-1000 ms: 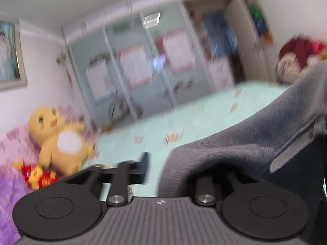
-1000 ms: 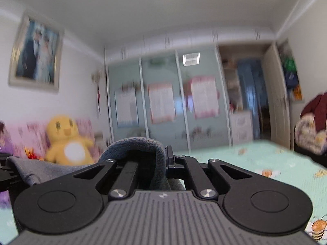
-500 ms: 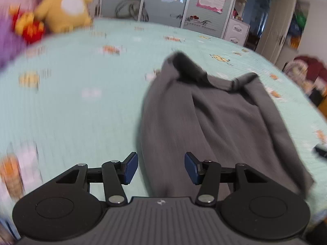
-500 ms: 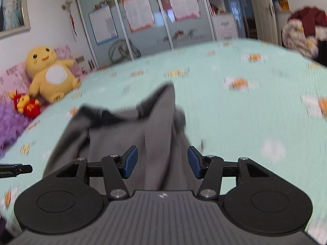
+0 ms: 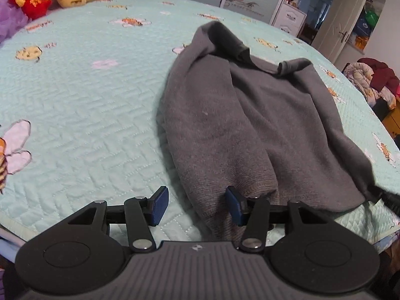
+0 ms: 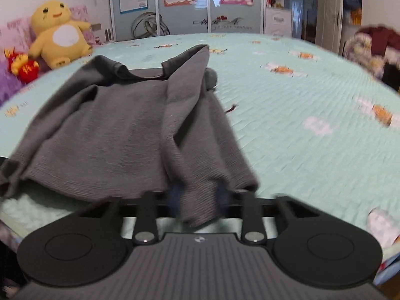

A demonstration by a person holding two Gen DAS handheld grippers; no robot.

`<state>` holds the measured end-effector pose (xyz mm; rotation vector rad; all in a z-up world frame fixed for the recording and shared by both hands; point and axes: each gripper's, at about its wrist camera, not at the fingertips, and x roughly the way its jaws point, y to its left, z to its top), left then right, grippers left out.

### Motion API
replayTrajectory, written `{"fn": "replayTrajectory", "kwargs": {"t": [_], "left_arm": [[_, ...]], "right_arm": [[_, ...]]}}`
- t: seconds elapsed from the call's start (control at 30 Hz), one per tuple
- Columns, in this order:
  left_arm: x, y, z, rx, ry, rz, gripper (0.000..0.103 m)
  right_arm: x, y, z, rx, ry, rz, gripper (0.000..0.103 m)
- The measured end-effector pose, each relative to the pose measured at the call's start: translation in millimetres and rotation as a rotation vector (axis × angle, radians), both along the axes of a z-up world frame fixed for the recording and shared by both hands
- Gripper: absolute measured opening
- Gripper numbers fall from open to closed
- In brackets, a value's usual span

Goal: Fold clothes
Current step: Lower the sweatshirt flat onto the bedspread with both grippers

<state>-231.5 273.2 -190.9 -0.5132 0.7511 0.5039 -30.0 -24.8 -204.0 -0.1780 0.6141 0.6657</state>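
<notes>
A grey knit garment (image 5: pixel 250 115) lies spread and rumpled on the mint quilted bed (image 5: pixel 87 105), collar end far from me. My left gripper (image 5: pixel 197 201) hovers at the near left hem. Its blue pads (image 5: pixel 160 203) stand apart and its jaws are closing. The hem's edge lies between them beside the right pad, unpressed. In the right wrist view the garment (image 6: pixel 112 130) fills the left half. My right gripper (image 6: pixel 197 198) is shut on a bunched fold of the near right hem, which hides the pads.
A yellow plush toy (image 6: pixel 58 33) and a small red toy (image 6: pixel 23 67) sit at the head of the bed. Wardrobe doors (image 6: pixel 182 2) stand behind. A heap of clothes (image 5: pixel 372 80) lies off the right side. The bed's near edge (image 5: pixel 15 225) runs just below the grippers.
Both grippers dropped from holding the garment up in the air to bed level. The garment now lies on the quilt. The left let go; the right opened, then shut on the hem.
</notes>
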Motion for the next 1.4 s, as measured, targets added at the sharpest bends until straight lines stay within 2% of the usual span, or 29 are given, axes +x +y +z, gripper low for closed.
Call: {"fn": "replayTrajectory", "kwargs": {"t": [0.1, 0.23, 0.27, 0.3, 0.4, 0.5, 0.67, 0.73, 0.77, 0.83, 0.87, 0.9, 1.0, 1.1, 1.2, 1.3, 1.33, 1.4], "left_arm": [[3, 2, -2, -0.044, -0.014, -0.005, 0.039], [7, 1, 0, -0.039, -0.021, -0.006, 0.038], [7, 1, 0, -0.042, -0.022, -0.003, 0.039], [7, 1, -1, -0.044, -0.023, 0.000, 0.039], [9, 1, -5, -0.052, -0.014, 0.008, 0.041], [13, 1, -6, -0.061, -0.003, 0.012, 0.047], [18, 6, -5, -0.064, 0.002, 0.008, 0.049], [18, 8, -7, -0.070, -0.012, 0.017, 0.045], [18, 8, -8, -0.069, -0.020, 0.023, 0.034], [16, 10, -7, -0.062, -0.039, 0.041, 0.023], [13, 12, -5, -0.061, -0.054, 0.054, 0.017], [8, 16, -1, -0.062, -0.083, 0.071, 0.014], [-11, 33, 20, -0.013, -0.169, 0.130, 0.007], [-32, 59, 57, 0.134, -0.196, 0.240, 0.007], [-58, 97, 84, 0.122, -0.232, 0.392, 0.009], [-72, 106, 85, 0.102, -0.203, 0.487, 0.012], [-71, 101, 79, 0.095, -0.175, 0.489, 0.016], [-65, 85, 60, 0.066, -0.124, 0.444, 0.032]], "right_arm": [[20, -16, 13, 0.037, -0.060, -0.069, 0.001], [56, -59, 44, 0.163, -0.152, -0.324, 0.003], [62, -70, 51, 0.195, -0.154, -0.379, 0.009], [68, -81, 57, 0.226, -0.157, -0.434, 0.021], [64, -92, 54, 0.301, -0.072, -0.381, 0.048], [44, -75, 28, 0.258, 0.034, -0.231, 0.050], [41, -56, -26, 0.288, 0.277, -0.207, 0.050], [43, -56, -31, 0.324, 0.319, -0.197, 0.051], [43, -56, -32, 0.343, 0.335, -0.191, 0.051], [45, -56, -34, 0.383, 0.367, -0.180, 0.042], [46, -54, -32, 0.383, 0.376, -0.178, 0.030], [48, -54, -32, 0.379, 0.382, -0.182, 0.018], [54, -60, -31, 0.443, 0.426, -0.195, 0.008], [54, -62, -27, 0.471, 0.426, -0.193, 0.006], [51, -62, -24, 0.475, 0.412, -0.187, 0.006], [50, -60, -28, 0.461, 0.414, -0.192, 0.007], [50, -60, -31, 0.462, 0.424, -0.198, 0.007], [51, -61, -37, 0.471, 0.448, -0.211, 0.011]]}}
